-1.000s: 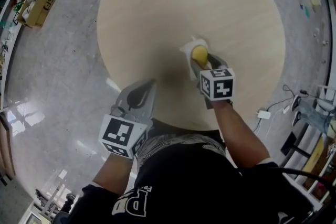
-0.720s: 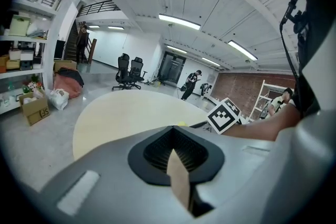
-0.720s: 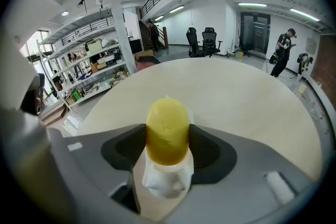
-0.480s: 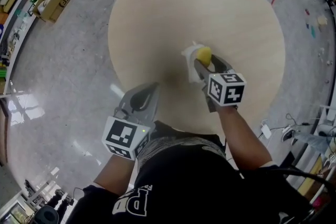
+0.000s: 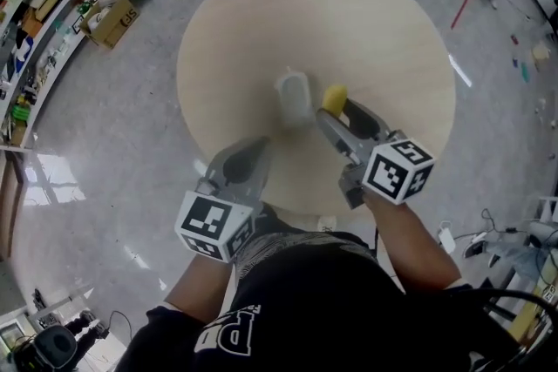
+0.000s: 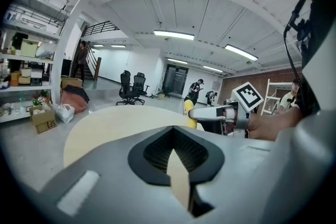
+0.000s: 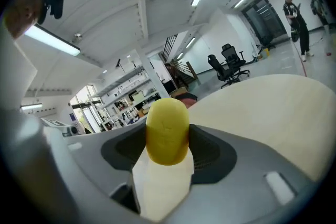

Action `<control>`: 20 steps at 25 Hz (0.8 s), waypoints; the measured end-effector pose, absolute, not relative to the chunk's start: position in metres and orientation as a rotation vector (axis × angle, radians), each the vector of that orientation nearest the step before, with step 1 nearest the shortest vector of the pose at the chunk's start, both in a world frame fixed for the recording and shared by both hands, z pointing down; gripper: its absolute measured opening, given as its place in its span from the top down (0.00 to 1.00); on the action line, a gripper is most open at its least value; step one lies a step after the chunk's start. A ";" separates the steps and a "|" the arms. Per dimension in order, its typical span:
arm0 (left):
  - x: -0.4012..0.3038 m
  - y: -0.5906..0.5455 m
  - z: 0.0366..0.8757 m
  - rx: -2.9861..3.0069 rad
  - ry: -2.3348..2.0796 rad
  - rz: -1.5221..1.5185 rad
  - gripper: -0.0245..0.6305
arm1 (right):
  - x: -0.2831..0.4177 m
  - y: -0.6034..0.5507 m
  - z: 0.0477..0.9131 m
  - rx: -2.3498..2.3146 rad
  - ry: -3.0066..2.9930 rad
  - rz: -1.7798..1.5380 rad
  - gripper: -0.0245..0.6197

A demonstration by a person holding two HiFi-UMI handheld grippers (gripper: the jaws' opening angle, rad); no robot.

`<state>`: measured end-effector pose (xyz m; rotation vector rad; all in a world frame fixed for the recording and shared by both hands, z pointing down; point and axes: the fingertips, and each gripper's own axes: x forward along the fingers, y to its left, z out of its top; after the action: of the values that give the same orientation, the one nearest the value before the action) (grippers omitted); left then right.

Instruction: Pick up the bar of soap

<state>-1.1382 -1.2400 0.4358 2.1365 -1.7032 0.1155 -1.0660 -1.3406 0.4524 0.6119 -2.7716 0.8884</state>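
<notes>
**Q:** What is here, and how many of each?

**A:** One round, pale wooden table (image 5: 261,30), seen steeply from above. One yellow bar of soap (image 5: 334,97). One white soap dish (image 5: 294,95), oval and with nothing in it, lying on the tabletop near the middle. Two hand-held grippers, one in each of the person's hands, and each carries one black-and-white marker cube (image 5: 397,171).

**Q:** Where is the soap?

**A:** It is at the tip of the right gripper (image 5: 336,111), over the table. It is just to the right of the soap dish and not in it, with a narrow strip of bare wood between the two.

**Q:** Does that gripper have hold of it?

**A:** Yes. In the right gripper view the bar of soap (image 7: 167,131) stands on end between the two jaws, which are clamped on its sides. Its rounded top rises above them. The soap fills the middle of that view, with the tabletop beyond it.

**Q:** And the other gripper?

**A:** The left gripper (image 5: 247,147) is at the near edge of the table, well apart from the soap and the dish. Its jaws are drawn together with only a thin sliver of table showing between them, and they hold nothing. In the left gripper view the soap is small and off to the right, at the end of the right gripper.
</notes>
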 end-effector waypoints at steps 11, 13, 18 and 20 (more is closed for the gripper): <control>-1.026 -1.200 0.393 2.085 -1.898 0.001 0.95 | -0.925 -1.290 0.388 0.342 -2.933 1.055 0.55; -1.012 -1.191 0.392 2.072 -1.915 0.019 0.95 | -0.910 -1.285 0.385 0.314 -2.935 1.086 0.55; -1.014 -1.183 0.374 2.057 -1.904 -0.016 0.95 | -0.901 -1.282 0.365 0.278 -2.982 1.157 0.55; -1.018 -1.182 0.365 2.056 -1.887 -0.038 0.95 | -0.901 -1.280 0.354 0.278 -3.007 1.148 0.55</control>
<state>-1.0179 -1.1819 0.3650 2.0555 -1.8873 -0.0376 -0.9006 -1.2804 0.3538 0.2776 -3.0071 1.1481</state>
